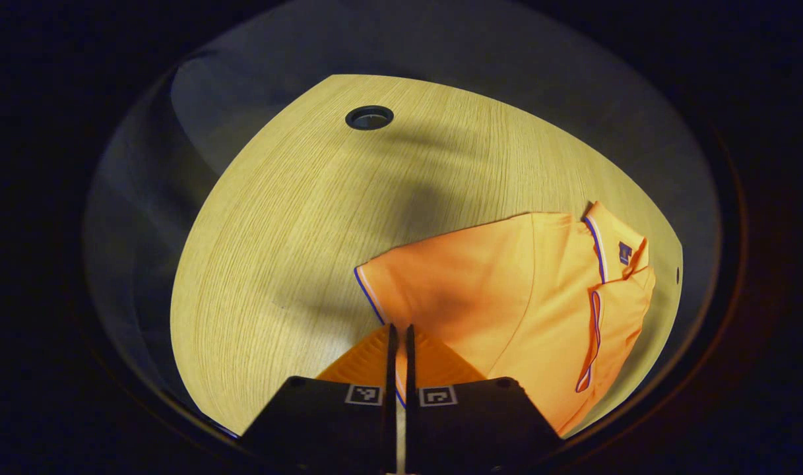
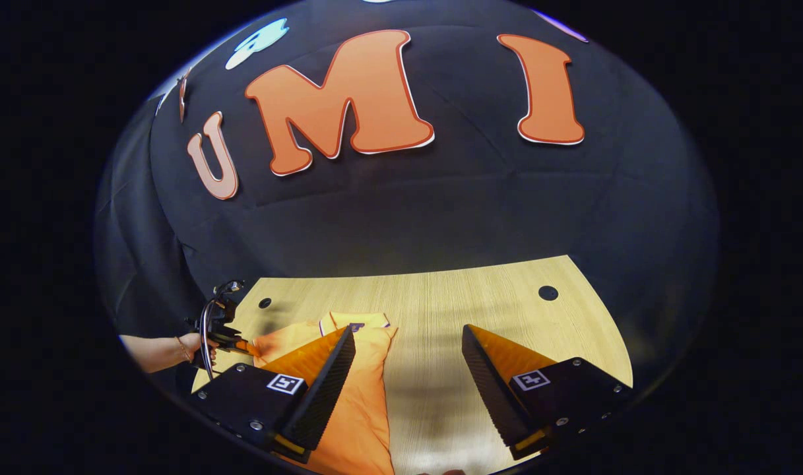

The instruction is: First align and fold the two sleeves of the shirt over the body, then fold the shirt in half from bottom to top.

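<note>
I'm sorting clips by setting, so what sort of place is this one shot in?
Most likely a staged recording booth, not a home. A black cloth wall hangs right behind a bare wooden table with cable holes, and an orange shirt lies on it under bright light.

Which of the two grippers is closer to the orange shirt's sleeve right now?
Left. The left gripper has its fingers closed together right at the sleeve hem. The right gripper is open above the table, beside the shirt body.
</note>
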